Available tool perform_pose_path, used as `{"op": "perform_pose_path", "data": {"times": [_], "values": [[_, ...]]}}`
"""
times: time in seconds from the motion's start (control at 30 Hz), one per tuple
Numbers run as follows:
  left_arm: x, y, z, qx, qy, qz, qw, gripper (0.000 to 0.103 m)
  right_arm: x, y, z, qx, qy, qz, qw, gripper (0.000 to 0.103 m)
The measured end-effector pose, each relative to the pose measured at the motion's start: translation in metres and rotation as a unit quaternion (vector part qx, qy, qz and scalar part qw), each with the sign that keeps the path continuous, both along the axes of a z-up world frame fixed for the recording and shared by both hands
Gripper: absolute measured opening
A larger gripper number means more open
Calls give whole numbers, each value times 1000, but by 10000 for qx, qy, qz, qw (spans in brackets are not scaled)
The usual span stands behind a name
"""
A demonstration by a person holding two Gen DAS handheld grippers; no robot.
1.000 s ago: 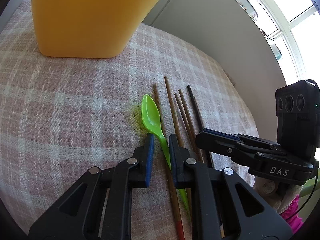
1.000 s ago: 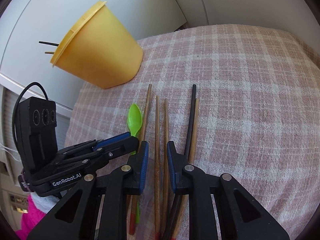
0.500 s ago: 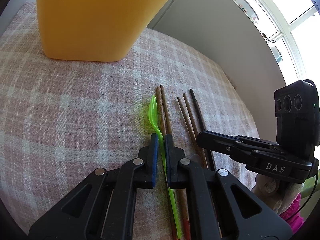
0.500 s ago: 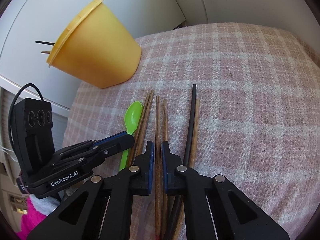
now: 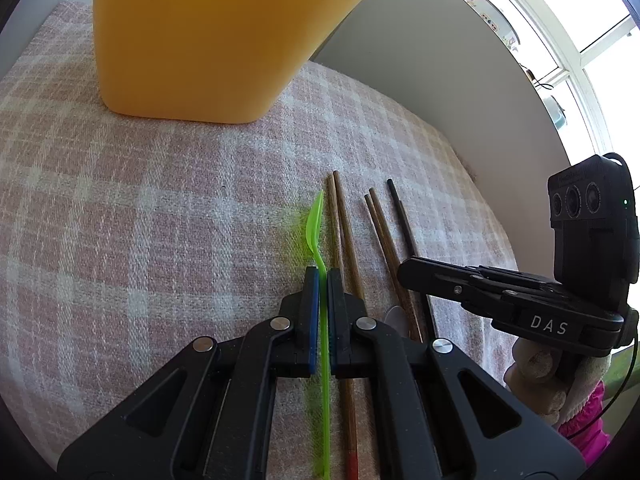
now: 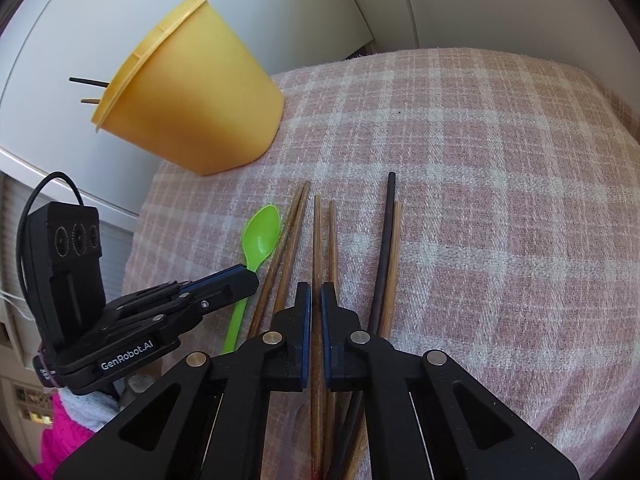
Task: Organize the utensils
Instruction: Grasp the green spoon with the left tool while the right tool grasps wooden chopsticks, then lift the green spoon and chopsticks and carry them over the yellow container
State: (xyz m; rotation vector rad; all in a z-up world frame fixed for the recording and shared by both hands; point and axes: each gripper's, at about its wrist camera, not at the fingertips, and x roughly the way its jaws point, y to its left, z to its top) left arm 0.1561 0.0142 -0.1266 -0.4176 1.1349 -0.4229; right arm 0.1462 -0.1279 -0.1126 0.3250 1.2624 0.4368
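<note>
On the pink checked cloth (image 6: 480,160) lie a green spoon (image 6: 260,236) and a row of chopsticks, and a yellow cup (image 6: 192,104) stands near the cloth's far edge. Two sticks already poke out of the cup.

The left gripper (image 5: 323,280) has its jaws shut on the spoon's thin handle. The spoon is turned on its side between the pads, with its bowl pointing toward the cup. The right gripper (image 6: 316,292) has its jaws shut on a brown chopstick (image 6: 317,232), the left one of the middle pair. Two more brown sticks (image 6: 292,232) lie between that pair and the spoon. A black stick (image 6: 386,232) lies just right of the pair, with one more brown stick touching it.

This looks like the pick-up step: both things are grabbed but seem to rest on the cloth.

Next, each hand should lift its thing clear of the others, carry it over the cup, tip it upright and let go. The spoon is thin and may twist in the pads. The stick's partner lies very close and could get dragged along.
</note>
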Motion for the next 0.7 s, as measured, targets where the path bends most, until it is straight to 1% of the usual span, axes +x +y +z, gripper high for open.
{"op": "perform_pose_path", "data": {"times": [0.13, 0.4, 0.53, 0.63, 0.7], "values": [[-5, 5, -1, 11, 3, -9, 10000, 1, 2, 7, -1, -86, 53, 139, 9999, 3], [-10, 10, -1, 1, 10, 11, 10000, 1, 4, 25, -6, -436, 93, 437, 9980, 4], [-13, 10, 2, -6, 4, 22, 10000, 1, 5, 31, -8, -574, 62, 488, 9971, 5], [-18, 16, 4, -27, -26, 55, 10000, 1, 4, 32, -5, -572, 10, 411, 9975, 5], [-20, 20, 8, -60, -65, 94, 9999, 1, 1, 24, 0, -509, -70, 346, 9981, 4]]}}
